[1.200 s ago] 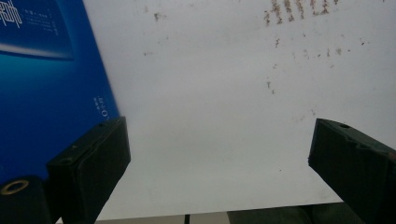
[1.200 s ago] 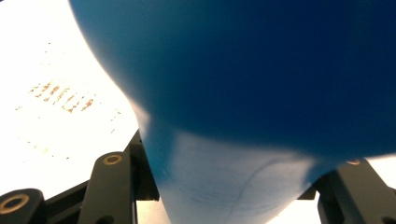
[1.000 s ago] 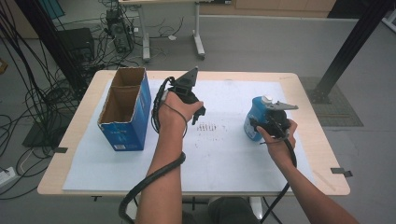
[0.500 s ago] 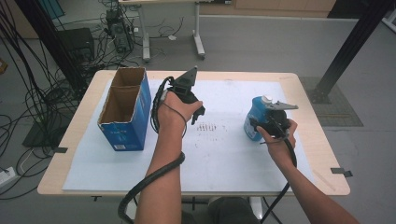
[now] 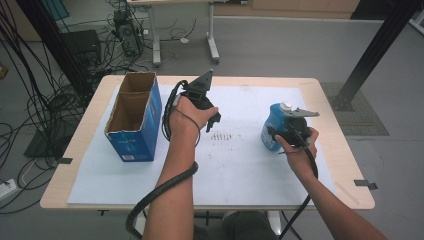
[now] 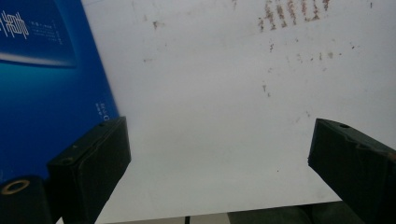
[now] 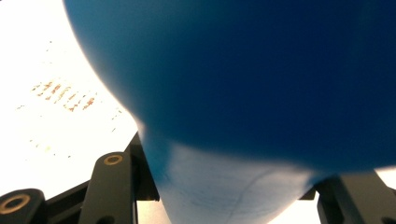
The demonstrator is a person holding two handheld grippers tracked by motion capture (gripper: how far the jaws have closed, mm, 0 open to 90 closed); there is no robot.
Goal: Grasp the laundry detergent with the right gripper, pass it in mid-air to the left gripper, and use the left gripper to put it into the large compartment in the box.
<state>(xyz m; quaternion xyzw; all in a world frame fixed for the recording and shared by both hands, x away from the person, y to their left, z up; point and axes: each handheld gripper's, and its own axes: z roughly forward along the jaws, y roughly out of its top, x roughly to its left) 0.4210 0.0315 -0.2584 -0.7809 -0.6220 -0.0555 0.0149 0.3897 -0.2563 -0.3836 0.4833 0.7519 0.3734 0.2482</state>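
At about three o'clock on the white mat [image 5: 240, 165], the upright blue bottle [image 5: 273, 127] sits clenched in the right gripper [image 5: 280, 134], while the left gripper [image 5: 212, 120], jaws parted and empty, hangs toward nine o'clock beside the blue carton [image 5: 131, 145].

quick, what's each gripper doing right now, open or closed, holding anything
Left gripper: open, nothing between its jaws, next to the blue box.
Right gripper: shut on the blue bottle.

Lab or workshop, cable bundles [image 5: 30, 100] on grey floor, black frame post [image 5: 372, 55], bare worktable [image 5: 325, 100]
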